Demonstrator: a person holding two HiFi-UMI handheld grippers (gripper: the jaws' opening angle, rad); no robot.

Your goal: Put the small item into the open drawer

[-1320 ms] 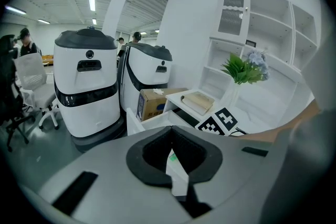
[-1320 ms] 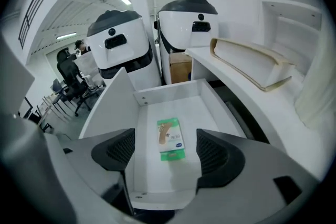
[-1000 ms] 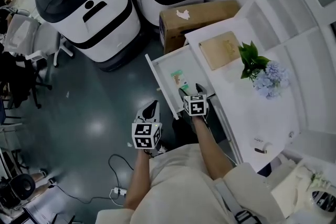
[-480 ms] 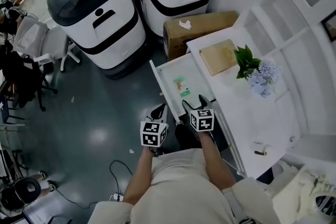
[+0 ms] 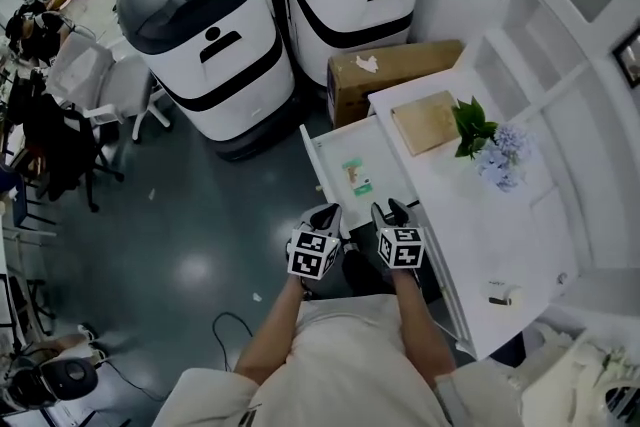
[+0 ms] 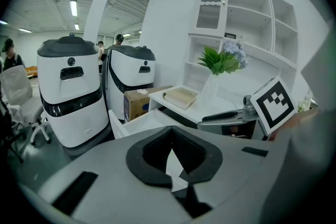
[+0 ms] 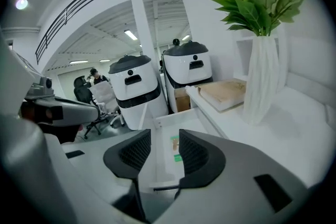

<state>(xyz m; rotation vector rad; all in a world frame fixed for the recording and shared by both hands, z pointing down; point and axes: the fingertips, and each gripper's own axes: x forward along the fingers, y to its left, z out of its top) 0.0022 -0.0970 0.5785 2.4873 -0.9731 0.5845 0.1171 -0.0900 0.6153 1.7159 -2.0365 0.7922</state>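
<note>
The small item (image 5: 356, 177), a flat green-and-white packet, lies inside the open white drawer (image 5: 312, 155), free of both grippers. My right gripper (image 5: 390, 212) hovers at the drawer's near end. Its jaws are closing with nothing between them. In the right gripper view the packet (image 7: 176, 150) shows through the gap of the right gripper (image 7: 164, 139), down on the drawer floor (image 7: 168, 122). My left gripper (image 5: 325, 215) is just left of it, by the drawer's front corner. In its own view the left gripper (image 6: 171, 131) has its pads together and holds nothing.
The drawer belongs to a white desk (image 5: 470, 215) carrying a tan book (image 5: 425, 122) and a vase of flowers (image 5: 490, 140). A cardboard box (image 5: 390, 70) and two white-and-black machines (image 5: 215, 45) stand behind. A cable (image 5: 225, 325) lies on the floor at left.
Both grippers have drawn back from the drawer toward the person. The left has come in beside the right. The right jaws stand narrower than before. The packet stays in the drawer.
</note>
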